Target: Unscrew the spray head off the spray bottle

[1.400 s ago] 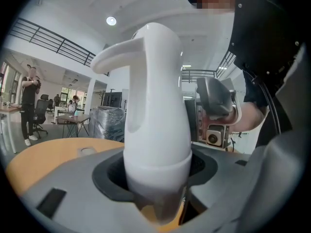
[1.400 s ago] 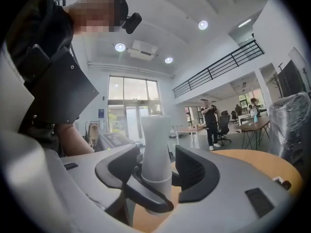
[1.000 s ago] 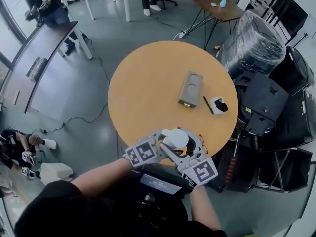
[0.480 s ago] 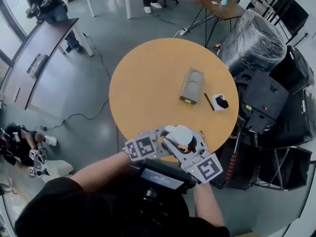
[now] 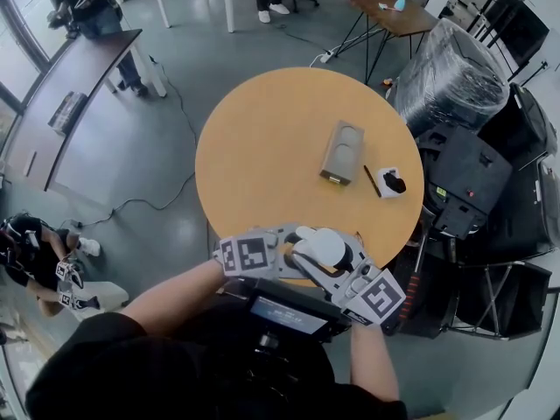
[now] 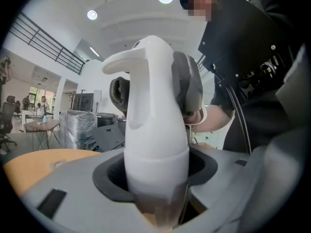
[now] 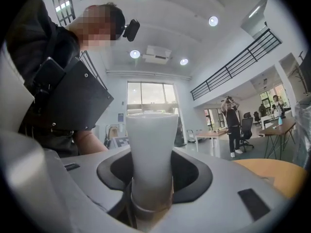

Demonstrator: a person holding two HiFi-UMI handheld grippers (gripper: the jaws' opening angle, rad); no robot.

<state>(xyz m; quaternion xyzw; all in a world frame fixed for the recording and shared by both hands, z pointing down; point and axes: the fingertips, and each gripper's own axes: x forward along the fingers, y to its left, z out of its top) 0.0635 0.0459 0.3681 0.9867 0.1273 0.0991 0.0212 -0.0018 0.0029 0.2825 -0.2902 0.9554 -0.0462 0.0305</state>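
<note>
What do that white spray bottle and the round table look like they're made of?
The spray bottle looks like smooth, opaque white plastic, faintly glossy: moulded curves with soft highlights. The round table has a matt, even tan top, wood or wood-look laminate; no grain shows, so I cannot tell which.

Head view: taken from high above, facing steeply down. The whole round table [image 5: 262, 147] is framed, and the spray bottle [image 5: 319, 245] is seen over its near edge.

Left gripper [image 6: 158, 193] view: taken level along the jaws, very close on the bottle, facing the person's torso [image 6: 252, 57]. The table's edge is caught at lower left.

Right gripper [image 7: 150, 188] view: equally close and level, facing the windows [image 7: 148, 98], with the torso at left and the table edge at lower right.

Bottle and table are shared by all three views.
</note>
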